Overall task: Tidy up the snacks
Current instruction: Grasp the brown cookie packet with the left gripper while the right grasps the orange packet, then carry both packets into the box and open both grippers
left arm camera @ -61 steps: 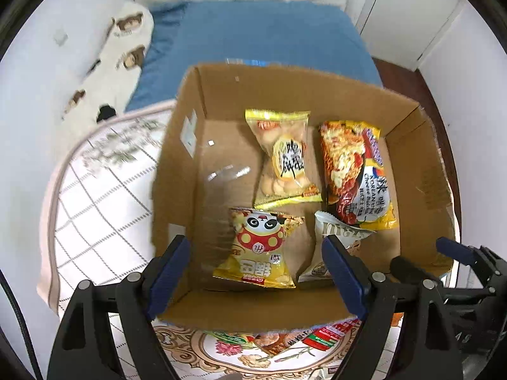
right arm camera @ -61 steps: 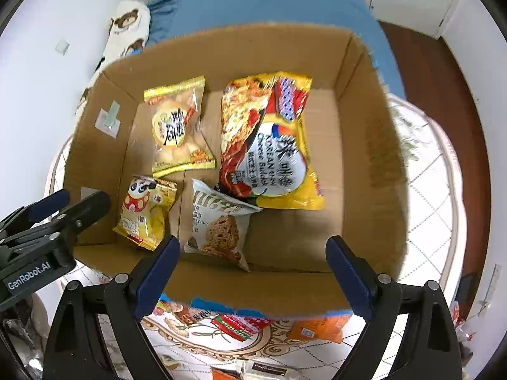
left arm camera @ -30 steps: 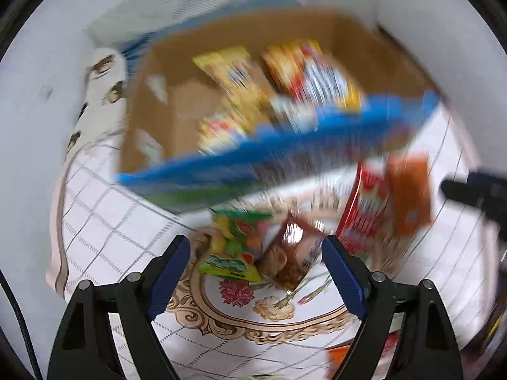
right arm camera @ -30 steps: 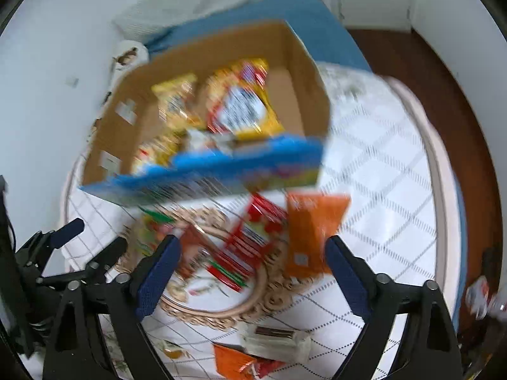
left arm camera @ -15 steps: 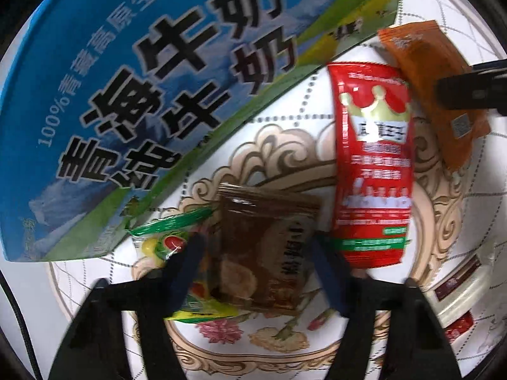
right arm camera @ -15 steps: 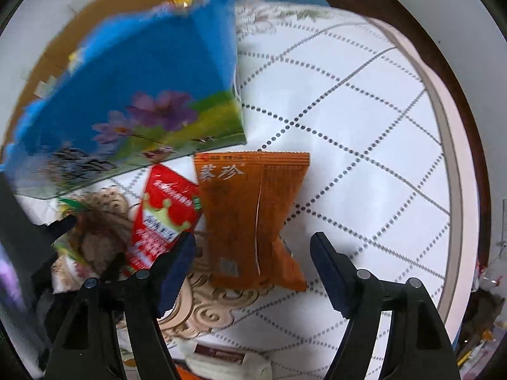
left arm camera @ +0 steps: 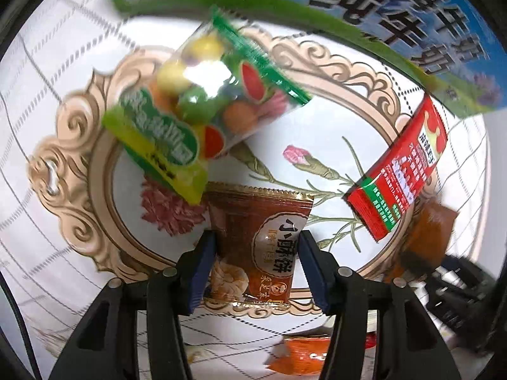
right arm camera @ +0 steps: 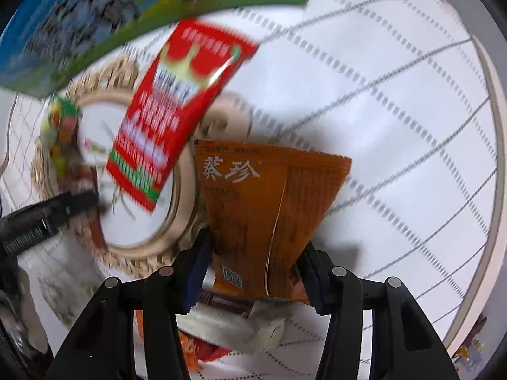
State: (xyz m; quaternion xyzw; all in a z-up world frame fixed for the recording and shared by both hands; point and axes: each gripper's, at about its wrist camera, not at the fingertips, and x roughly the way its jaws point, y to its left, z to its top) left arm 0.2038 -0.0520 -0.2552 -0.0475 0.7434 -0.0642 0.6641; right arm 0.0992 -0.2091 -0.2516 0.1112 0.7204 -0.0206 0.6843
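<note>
Both claws are down over the tabletop point(right arm camera: 396, 101) at once, each going for its own snack. The left claw point(left arm camera: 256, 262) straddles the brown pack point(left arm camera: 256, 240), which lies flat just below the flower medallion point(left arm camera: 317, 164) printed on the cloth; its blue pads sit against the pack's two long edges, and the jaws are easing apart a touch, so I judge this a light pinch being adjusted and not yet a firm hold. Taking it across the narrow width makes sense: the wrapper is stiff there and fits the span. The fruit candy bag point(left arm camera: 190, 95) lies up and left of the medallion, its lower corner overlapping the brown pack's top edge, so a lift could drag it along. The red sachet point(left arm camera: 402, 171) lies at the medallion's right rim, well clear of this grasp. The right claw point(right arm camera: 253, 262) points straight down to the right of the medallion, and its jaws are closing on the orange pouch point(right arm camera: 269, 209); the pads already press the pouch's lower edges, which bow inward and lift the foil off the cloth. That crumple suggests the pouch is soft and airy, and a squeeze low on the seam may let it swing. The box point(right arm camera: 95, 9), printed blue and green, stands beyond the medallion's far side, close by, presumably so each pick needs only a short carry.
</note>
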